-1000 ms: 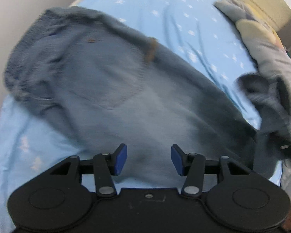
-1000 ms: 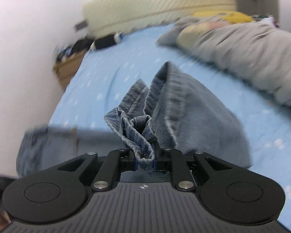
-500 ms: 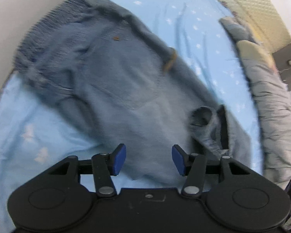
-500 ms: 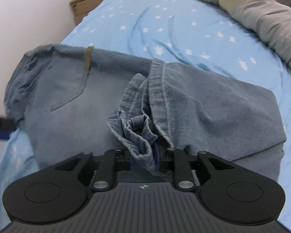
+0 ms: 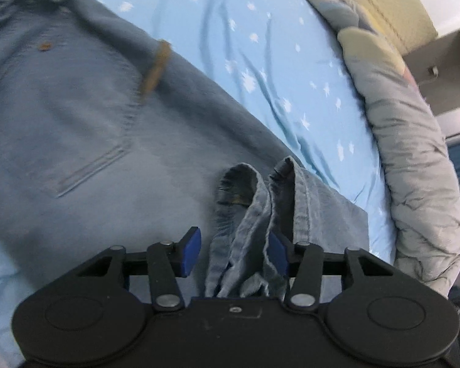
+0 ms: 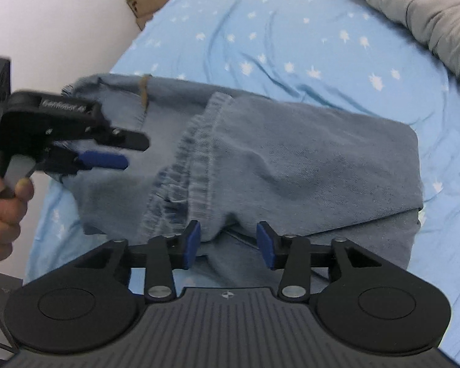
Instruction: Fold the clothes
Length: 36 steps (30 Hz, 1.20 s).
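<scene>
A pair of blue jeans (image 6: pixel 306 165) lies folded across the blue star-print bed sheet (image 6: pixel 291 30), the leg part laid over the seat. The bunched leg hems (image 5: pixel 260 214) rise between the open fingers of my left gripper (image 5: pixel 234 251), which are not closed on them. My right gripper (image 6: pixel 228 242) is open and empty, just above the folded denim. In the right wrist view the left gripper (image 6: pixel 104 151) shows at the left, held in a hand, over the jeans' seat.
A grey quilt (image 5: pixel 414 168) lies along the right side of the bed. A cream padded headboard (image 5: pixel 392 6) is at the far end. A white wall (image 6: pixel 61 15) and a cardboard box (image 6: pixel 150 0) stand at the bed's left.
My right gripper has opened and let go of the leg hems, which now lie on the jeans. My left gripper has moved right, so the hems stand between its open fingers.
</scene>
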Available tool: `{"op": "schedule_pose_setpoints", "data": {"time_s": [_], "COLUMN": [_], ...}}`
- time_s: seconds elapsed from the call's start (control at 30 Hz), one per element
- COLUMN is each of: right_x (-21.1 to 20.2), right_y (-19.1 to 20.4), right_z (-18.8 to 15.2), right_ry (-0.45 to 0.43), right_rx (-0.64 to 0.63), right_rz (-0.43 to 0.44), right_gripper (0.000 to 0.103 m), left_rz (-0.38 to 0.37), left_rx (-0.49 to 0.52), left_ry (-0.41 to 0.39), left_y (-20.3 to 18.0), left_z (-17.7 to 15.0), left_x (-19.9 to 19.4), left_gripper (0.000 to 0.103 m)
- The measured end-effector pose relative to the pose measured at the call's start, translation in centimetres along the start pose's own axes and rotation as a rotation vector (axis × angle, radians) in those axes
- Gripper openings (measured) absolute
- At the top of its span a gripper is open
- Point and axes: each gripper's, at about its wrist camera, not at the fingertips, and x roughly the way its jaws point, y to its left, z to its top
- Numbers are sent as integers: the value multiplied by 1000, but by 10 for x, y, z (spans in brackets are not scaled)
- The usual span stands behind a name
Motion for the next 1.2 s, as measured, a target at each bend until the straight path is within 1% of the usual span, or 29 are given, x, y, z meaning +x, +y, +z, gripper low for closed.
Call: {"op": "schedule_pose_setpoints", "data": {"time_s": [0.1, 0.17, 0.23, 0.3, 0.33, 0.4, 0.5, 0.57, 0.6, 0.67, 0.73, 0.77, 0.8, 0.83, 0.93, 1.03, 1.2], "right_x": [14, 26, 38, 44, 46, 46, 47, 44, 40, 33, 28, 26, 27, 30, 44, 64, 95], "right_y": [-2, 0, 3, 4, 4, 2, -1, -3, -6, -11, -16, -18, -20, -20, -16, -4, 11], "right_z": [10, 15, 18, 20, 20, 22, 24, 28, 32, 42, 57, 67, 76, 86, 117, 144, 166], "right_ry": [34, 66, 91, 107, 114, 114, 128, 130, 121, 99, 67, 57, 52, 50, 50, 77, 157], "right_rx": [35, 67, 90, 116, 130, 154, 170, 175, 182, 195, 193, 190, 186, 176, 125, 79, 23], "right_rz": [39, 58, 56, 53, 51, 54, 48, 38, 37, 29, 3, -1, -2, -2, 1, 1, -22], "right_gripper": [44, 45, 48, 48, 47, 47, 45, 44, 44, 44, 44, 44, 44, 44, 45, 49, 50], "left_rz": [4, 17, 13, -1, -1, 7, 41, 12, -6, -64, -80, -91, -100, -103, -101, -92, -67], "left_rx": [33, 48, 55, 68, 86, 112, 134, 155, 163, 160, 151, 147, 143, 147, 184, 215, 251], "left_ry": [28, 46, 68, 81, 81, 78, 98, 92, 89, 83, 79, 82, 88, 100, 124, 135, 125], "left_y": [-5, -6, -7, -9, -12, -15, -15, -17, -18, -16, -10, -7, -4, -2, 1, 0, -2], "left_z": [10, 15, 22, 27, 29, 35, 40, 40, 39, 34, 26, 20, 15, 8, -12, -25, -35], "left_x": [23, 36, 49, 57, 60, 64, 70, 65, 61, 51, 39, 34, 30, 25, 17, 16, 20], "left_gripper": [40, 31, 16, 7, 6, 6, 6, 6, 8, 10, 17, 19, 24, 28, 35, 35, 33]}}
